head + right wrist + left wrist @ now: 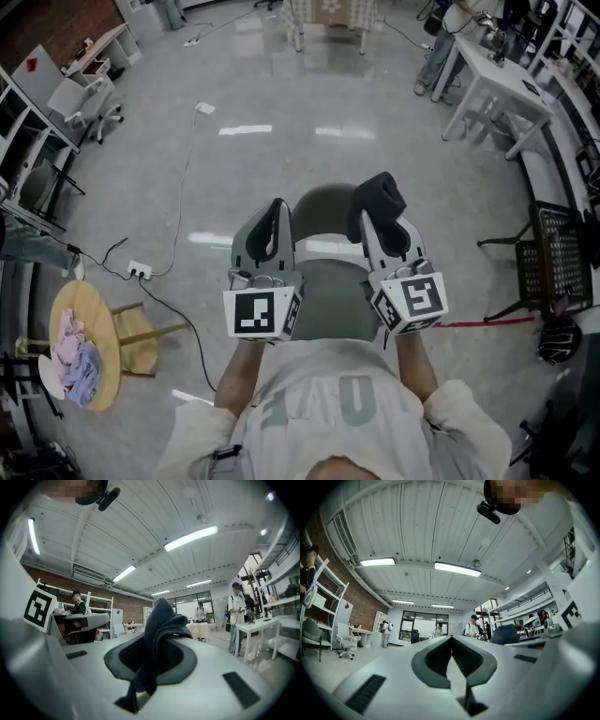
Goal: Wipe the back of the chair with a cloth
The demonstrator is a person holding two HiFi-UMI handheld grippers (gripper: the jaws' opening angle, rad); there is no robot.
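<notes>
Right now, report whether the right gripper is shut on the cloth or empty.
Shut on it: the right gripper pinches the dark cloth, which bunches up above its jaws.

Floor (281, 159): grey, glossy, under you | on it: chair (328, 305) before you, power strip (139, 271) and cable (184, 178) left, round wooden worktop (89, 295) far left

**Setting: open-plan laboratory or workshop hall.** You stand over a grey chair (330, 286) on a wide polished concrete floor (281, 112). Beyond the chair, to its right, is a white desk (492, 66). To the chair's left a power strip (139, 271) lies on the floor with a trailing cable, and farther left is a white swivel chair (89, 111). The gripper views add a brick wall (354, 606), open white shelving (96, 606), strip lights (457, 569) on a ribbed ceiling, and a standing person (236, 616).
</notes>
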